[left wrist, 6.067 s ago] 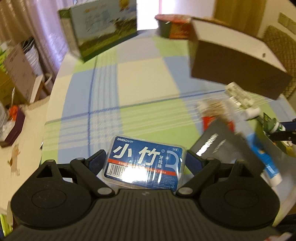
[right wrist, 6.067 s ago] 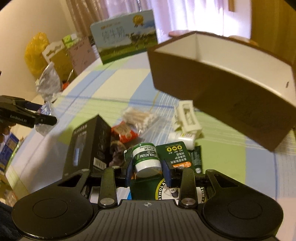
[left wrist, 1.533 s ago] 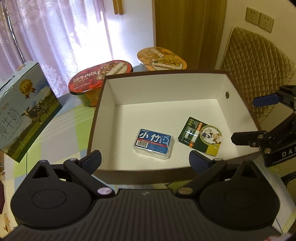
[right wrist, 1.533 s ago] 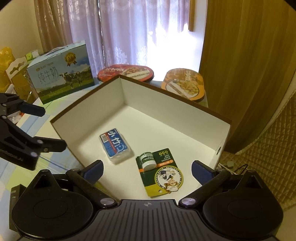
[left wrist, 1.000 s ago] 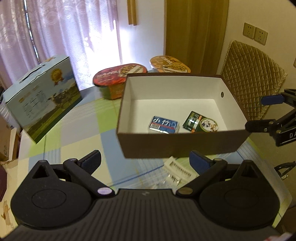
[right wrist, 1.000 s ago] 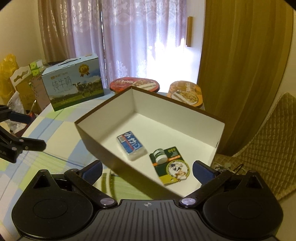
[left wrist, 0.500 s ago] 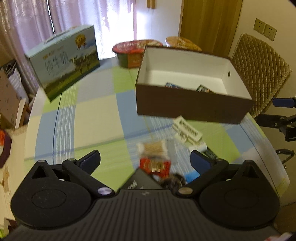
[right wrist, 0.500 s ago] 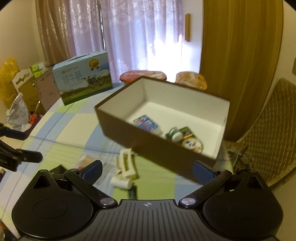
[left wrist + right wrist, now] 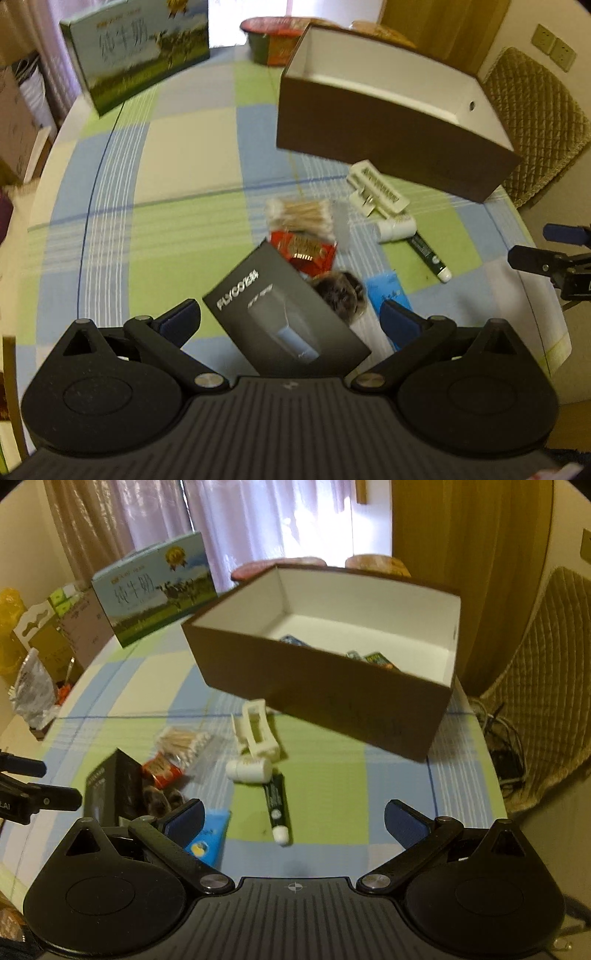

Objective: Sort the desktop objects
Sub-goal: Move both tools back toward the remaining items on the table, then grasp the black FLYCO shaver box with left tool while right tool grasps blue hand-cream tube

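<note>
Since half a second ago you have brought both grippers lower and nearer the loose pile, and the brown box (image 9: 388, 122) now sits farther up in both views; a second and a half ago you were looking straight down into it. The blue floss case (image 9: 291, 639) and the green ointment card (image 9: 376, 659) released earlier lie inside, only their top edges showing over the near wall.

Your left gripper (image 9: 290, 319) is spread wide and empty. The black shaver box (image 9: 284, 317) lies between its fingers, nearer the left one, and I cannot tell whether it touches either. Its long axis runs diagonally, from near your palm on the right up toward the left fingertip. Just ahead of the jaws sit the red packet (image 9: 304, 251) and the bag of cotton swabs (image 9: 301, 214), which lies crosswise; a dark round thing (image 9: 338, 291) is too blurred to name. The blue tube (image 9: 388, 295) rests just beside your right finger.

Your right gripper (image 9: 293, 818) is also spread wide, holding nothing. The green tube (image 9: 276, 805) lies between its fingers, pointing lengthwise at you with the white cap (image 9: 280, 835) nearest. Beyond it are the white bottle (image 9: 249, 770) on its side and the white clip (image 9: 256, 731).

The tablecloth (image 9: 351, 786) is bare to the right of the green tube, up to the brown box's near wall. The table edge curves close on the right.
</note>
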A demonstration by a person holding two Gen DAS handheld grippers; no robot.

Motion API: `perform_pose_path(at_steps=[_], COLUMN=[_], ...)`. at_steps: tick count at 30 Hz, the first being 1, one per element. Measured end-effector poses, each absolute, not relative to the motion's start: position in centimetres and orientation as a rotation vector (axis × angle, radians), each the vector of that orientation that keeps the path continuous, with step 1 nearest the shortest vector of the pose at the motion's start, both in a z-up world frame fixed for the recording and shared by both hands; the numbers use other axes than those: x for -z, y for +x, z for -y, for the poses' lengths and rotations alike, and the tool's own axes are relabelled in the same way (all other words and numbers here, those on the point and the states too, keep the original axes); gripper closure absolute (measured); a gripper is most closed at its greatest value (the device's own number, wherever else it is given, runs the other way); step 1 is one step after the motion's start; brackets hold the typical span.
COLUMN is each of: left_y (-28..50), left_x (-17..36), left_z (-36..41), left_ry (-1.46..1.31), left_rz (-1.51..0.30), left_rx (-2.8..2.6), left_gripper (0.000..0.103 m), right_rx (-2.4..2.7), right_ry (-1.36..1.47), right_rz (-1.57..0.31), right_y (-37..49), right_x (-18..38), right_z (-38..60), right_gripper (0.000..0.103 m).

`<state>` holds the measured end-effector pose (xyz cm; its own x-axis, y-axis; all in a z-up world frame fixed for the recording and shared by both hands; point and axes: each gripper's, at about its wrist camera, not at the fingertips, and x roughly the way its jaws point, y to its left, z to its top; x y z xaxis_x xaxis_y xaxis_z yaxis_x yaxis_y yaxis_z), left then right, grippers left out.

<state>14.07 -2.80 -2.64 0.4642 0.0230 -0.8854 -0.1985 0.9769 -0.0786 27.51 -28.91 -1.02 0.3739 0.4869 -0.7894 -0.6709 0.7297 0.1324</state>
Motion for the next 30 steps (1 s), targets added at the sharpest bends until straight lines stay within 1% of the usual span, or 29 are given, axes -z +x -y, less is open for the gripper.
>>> perform_pose_path(at_steps=[5,14,19,21,23,30], left_y=[14.1,14.6,15.0,15.3,15.8,16.0], left_x=[4.1,6.8,8.2,8.5,8.8,8.9], left_z=[2.5,1.4,0.2,-0.2,-0.4,-0.9], left_ry=[-0.21,-0.312,-0.453,-0.477,-0.462,-0.417], left_rz=[-1.098,-1.112,-1.112,-1.101,-1.102,-1.095], left_rx=[-0.173,-0.247,-0.243,-0.257,-0.261,-0.247], left_gripper=[0.001,0.001,0.002,0.005,0.013,0.015], right_rx=[-0.724,-0.7,-0.685,-0.684,-0.683,-0.712], right_ry=[-0.271,-0.266,-0.263,-0.26,-0.26,-0.238], right_rz=[-0.934,-0.975,-0.987,-0.991,-0.993,-1.002], right_y=[27.5,28.1,28.3,28.4,28.4,28.2], right_x=[2.5,4.4,5.0,5.2,5.3,5.5], right_z=[28.8,29.4,29.6,29.7,29.7,28.9], right_gripper=[0.002,0.002,0.002,0.002,0.002,0.002])
